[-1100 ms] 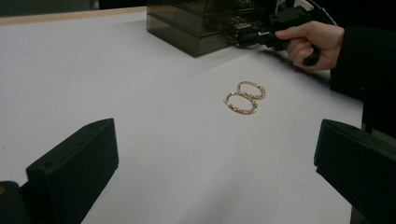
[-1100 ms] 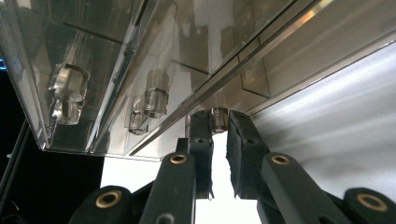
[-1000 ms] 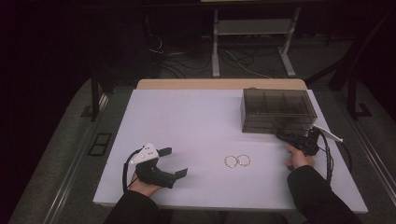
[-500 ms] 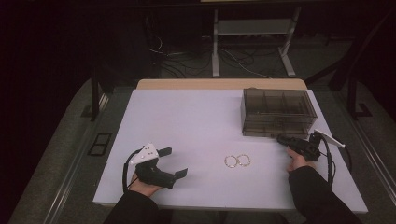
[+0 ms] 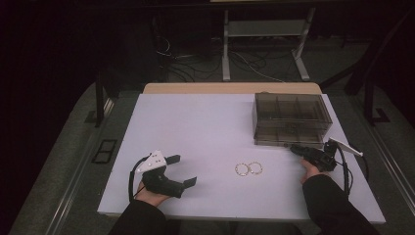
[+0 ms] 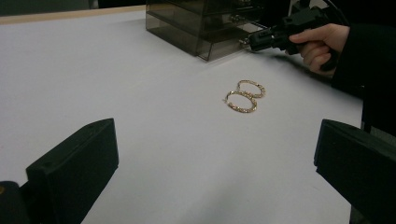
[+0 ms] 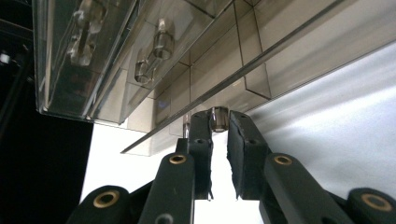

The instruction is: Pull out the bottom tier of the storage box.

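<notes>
Two gold hoops [image 5: 248, 169] [image 6: 245, 95] lie side by side on the white table [image 5: 205, 127]. A smoked clear drawer box [image 5: 291, 115] [image 6: 196, 23] [image 7: 140, 60] stands at the back right. My right gripper [image 5: 296, 148] [image 6: 247, 42] [image 7: 218, 123] points at its lowest drawer front. The drawer's small clear knob [image 7: 218, 116] sits between the narrow fingertips, touching both pads, and the jaws have just been opening a little. My left gripper [image 5: 182, 170] [image 6: 215, 172] rests at the front left, open wide, with nothing between its jaws.
Upper drawers carry clear knobs [image 7: 161, 44] too. The table's front edge [image 5: 235, 216] lies close under both forearms. Beyond the far edge are a metal stand [image 5: 266, 44] and loose cables [image 5: 195, 58] on a dark floor.
My right hand has shifted very slightly at the drawer front. The left gripper, the hoops and the box keep their places.
</notes>
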Motion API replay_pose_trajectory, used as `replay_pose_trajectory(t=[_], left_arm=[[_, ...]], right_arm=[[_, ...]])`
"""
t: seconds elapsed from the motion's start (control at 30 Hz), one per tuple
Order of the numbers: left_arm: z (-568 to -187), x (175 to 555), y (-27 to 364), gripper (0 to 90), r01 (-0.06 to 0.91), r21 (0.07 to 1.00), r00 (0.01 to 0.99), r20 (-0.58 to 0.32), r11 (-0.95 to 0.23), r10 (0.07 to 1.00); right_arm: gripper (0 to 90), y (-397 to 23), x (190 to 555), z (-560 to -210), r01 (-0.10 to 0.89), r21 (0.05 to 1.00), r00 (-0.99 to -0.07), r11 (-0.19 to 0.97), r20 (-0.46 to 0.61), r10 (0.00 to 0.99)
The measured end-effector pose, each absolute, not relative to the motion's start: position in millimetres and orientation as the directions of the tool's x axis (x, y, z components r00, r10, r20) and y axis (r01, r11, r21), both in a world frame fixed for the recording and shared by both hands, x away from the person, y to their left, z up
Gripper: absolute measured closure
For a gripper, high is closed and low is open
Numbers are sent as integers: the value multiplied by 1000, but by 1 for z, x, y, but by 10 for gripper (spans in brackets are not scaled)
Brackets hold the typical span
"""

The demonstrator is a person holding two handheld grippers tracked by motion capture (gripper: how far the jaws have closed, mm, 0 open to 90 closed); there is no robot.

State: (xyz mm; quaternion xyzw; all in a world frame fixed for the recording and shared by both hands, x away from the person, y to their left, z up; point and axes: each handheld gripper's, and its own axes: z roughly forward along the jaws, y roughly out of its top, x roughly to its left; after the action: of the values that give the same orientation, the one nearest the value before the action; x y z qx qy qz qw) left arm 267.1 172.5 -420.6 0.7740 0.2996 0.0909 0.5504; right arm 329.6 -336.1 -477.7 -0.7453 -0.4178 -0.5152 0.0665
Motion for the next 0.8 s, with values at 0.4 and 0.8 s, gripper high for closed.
replay_pose_trajectory(t=[0.4, 0.8], left_arm=[[-421, 267, 173, 0, 363, 905, 804, -185, -221, 565], [-420, 266, 173, 0, 363, 905, 801, -182, -221, 571]], right_arm=[[587, -325, 317, -461, 704, 426, 53, -568, 766, 641], [401, -315, 322, -444, 748, 537, -101, -390, 673, 733]])
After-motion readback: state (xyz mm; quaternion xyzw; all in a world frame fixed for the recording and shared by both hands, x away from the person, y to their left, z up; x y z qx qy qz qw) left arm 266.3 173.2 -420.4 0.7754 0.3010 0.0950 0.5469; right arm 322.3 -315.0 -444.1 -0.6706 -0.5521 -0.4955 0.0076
